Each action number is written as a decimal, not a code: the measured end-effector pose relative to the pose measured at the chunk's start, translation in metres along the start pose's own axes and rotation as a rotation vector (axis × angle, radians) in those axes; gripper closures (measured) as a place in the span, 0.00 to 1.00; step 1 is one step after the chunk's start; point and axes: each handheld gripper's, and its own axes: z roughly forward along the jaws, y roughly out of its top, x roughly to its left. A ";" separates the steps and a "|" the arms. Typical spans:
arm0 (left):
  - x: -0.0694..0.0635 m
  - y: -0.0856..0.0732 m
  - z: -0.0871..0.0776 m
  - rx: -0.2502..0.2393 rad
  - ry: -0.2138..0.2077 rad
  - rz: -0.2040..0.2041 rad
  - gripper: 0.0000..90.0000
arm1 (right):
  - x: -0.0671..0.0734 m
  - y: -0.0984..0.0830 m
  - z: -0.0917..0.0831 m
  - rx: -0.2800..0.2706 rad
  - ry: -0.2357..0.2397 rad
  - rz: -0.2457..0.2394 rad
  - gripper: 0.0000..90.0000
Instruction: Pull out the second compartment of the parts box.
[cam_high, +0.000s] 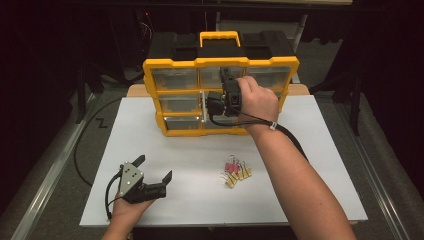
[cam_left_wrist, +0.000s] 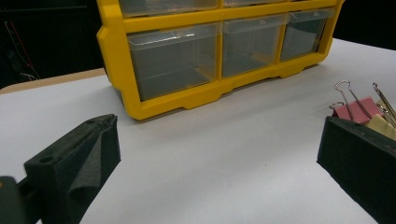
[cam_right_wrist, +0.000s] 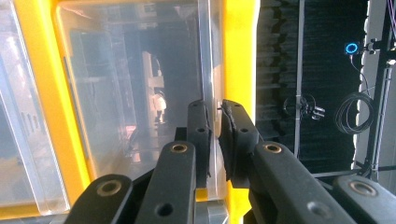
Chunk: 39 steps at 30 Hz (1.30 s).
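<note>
At the back of the white counter (cam_high: 310, 150) stands a yellow organizer (cam_high: 172, 64) with a black body and a yellow handle on top, its front a grid of clear drawers. The right hand-held gripper (cam_high: 216, 102) is raised against that front, about the middle of the grid, with the right hand (cam_high: 256, 100) wrapped round its body and a black cable trailing back over the wrist. In the right gripper view the jaws stand nearly together and pinch the thin clear edge of a drawer (cam_right_wrist: 140, 93), right beside a yellow divider of the frame; the grip is clenched on that drawer edge.

The left hand-held gripper (cam_high: 154, 167) rests low at the near left of the counter, well apart from the organizer, held in the left hand (cam_high: 125, 210). Its jaws are spread wide with nothing between them, so it is released. In the left gripper view the bottom row of drawers faces it across bare counter.

A small heap of binder clips (cam_high: 236, 172), one pink and the others yellow, lies on the counter between the two forearms, to the right of the left hand-held gripper.
</note>
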 end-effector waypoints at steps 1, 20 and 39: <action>0.000 0.000 0.000 0.001 0.000 0.000 0.00 | 0.000 0.000 0.000 0.001 0.002 0.002 0.94; -0.001 0.000 -0.001 -0.001 0.000 0.001 0.00 | -0.004 -0.002 -0.011 -0.011 0.026 0.013 0.90; 0.001 0.001 -0.001 -0.008 0.003 -0.009 0.00 | -0.009 -0.006 -0.006 0.025 0.059 -0.033 0.90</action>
